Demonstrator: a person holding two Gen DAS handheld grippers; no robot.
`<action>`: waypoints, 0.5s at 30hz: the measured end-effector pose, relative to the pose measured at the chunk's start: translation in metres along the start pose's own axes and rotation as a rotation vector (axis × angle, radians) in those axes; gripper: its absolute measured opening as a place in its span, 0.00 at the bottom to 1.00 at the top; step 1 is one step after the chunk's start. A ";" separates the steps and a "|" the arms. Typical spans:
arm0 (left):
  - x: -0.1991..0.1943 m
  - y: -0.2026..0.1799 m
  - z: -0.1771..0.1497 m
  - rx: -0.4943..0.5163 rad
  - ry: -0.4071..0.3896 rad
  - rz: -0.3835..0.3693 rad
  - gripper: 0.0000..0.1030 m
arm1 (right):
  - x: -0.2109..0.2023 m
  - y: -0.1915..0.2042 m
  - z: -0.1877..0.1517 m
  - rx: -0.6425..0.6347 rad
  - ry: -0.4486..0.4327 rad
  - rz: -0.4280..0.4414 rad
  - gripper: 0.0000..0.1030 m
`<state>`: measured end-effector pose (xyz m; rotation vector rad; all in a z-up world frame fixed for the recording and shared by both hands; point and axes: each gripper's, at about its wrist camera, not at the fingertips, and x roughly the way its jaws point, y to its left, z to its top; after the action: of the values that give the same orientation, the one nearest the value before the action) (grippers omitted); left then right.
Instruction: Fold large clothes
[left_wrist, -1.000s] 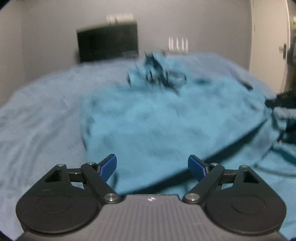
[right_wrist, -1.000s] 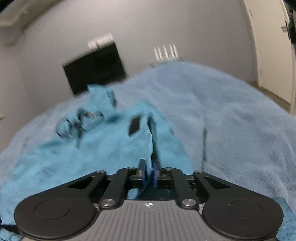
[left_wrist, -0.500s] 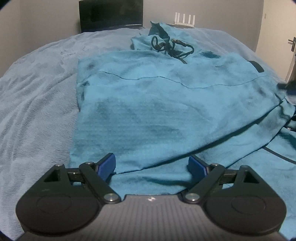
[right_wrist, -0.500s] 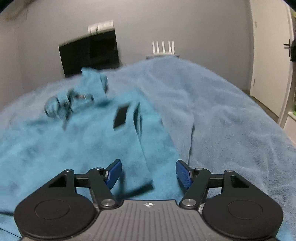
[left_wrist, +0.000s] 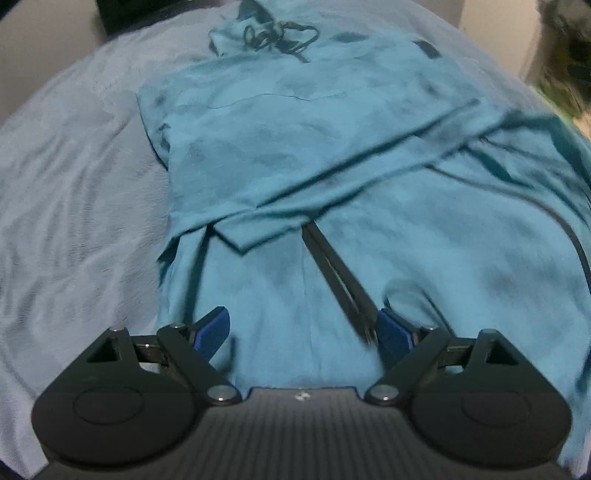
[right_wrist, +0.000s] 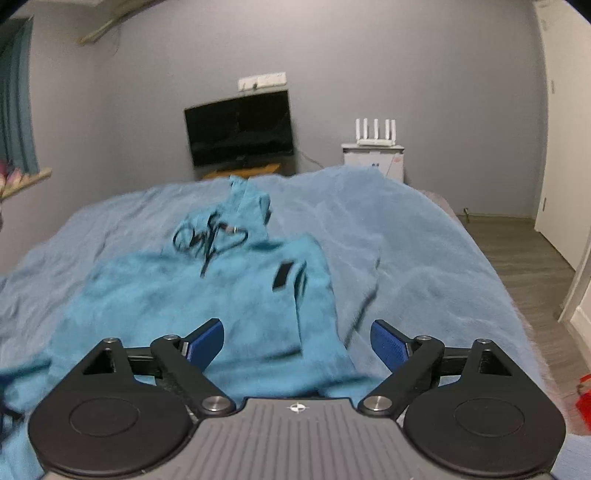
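Observation:
A teal hoodie (left_wrist: 332, 155) lies spread on the bed, hood and dark drawstrings (left_wrist: 280, 35) at the far end, one sleeve folded slantwise across its body. My left gripper (left_wrist: 301, 330) hovers above the near hem, open, with nothing between its blue pads; a dark zip line (left_wrist: 336, 280) runs under it. In the right wrist view the same hoodie (right_wrist: 192, 295) lies below and ahead of my right gripper (right_wrist: 295, 341), whose jaws are opening wide and hold nothing. A black patch (right_wrist: 282, 275) marks the hoodie's right side.
A light blue fleece blanket (right_wrist: 406, 236) covers the bed. Beyond it stand a dark TV (right_wrist: 240, 127) on a wooden stand and a white router (right_wrist: 375, 133) on a white cabinet. Wood floor (right_wrist: 524, 251) and a door lie to the right.
My right gripper let go of the hoodie's fabric, opened wide and rose away. The left gripper stayed open, lifted and tipped downward, so the near hem came into its view.

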<state>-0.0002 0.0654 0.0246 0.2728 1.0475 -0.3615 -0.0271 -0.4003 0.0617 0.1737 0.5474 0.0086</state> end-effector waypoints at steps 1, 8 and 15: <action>-0.007 -0.002 -0.006 0.008 -0.003 0.001 0.84 | -0.011 -0.003 -0.005 -0.015 0.016 0.001 0.86; -0.054 -0.017 -0.035 0.002 -0.081 0.022 0.84 | -0.072 -0.034 -0.048 -0.053 0.116 0.008 0.87; -0.067 -0.049 -0.046 0.030 -0.100 -0.012 0.84 | -0.112 -0.031 -0.078 -0.095 0.177 0.095 0.87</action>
<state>-0.0867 0.0496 0.0599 0.2729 0.9462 -0.3984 -0.1644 -0.4245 0.0485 0.1067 0.7134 0.1437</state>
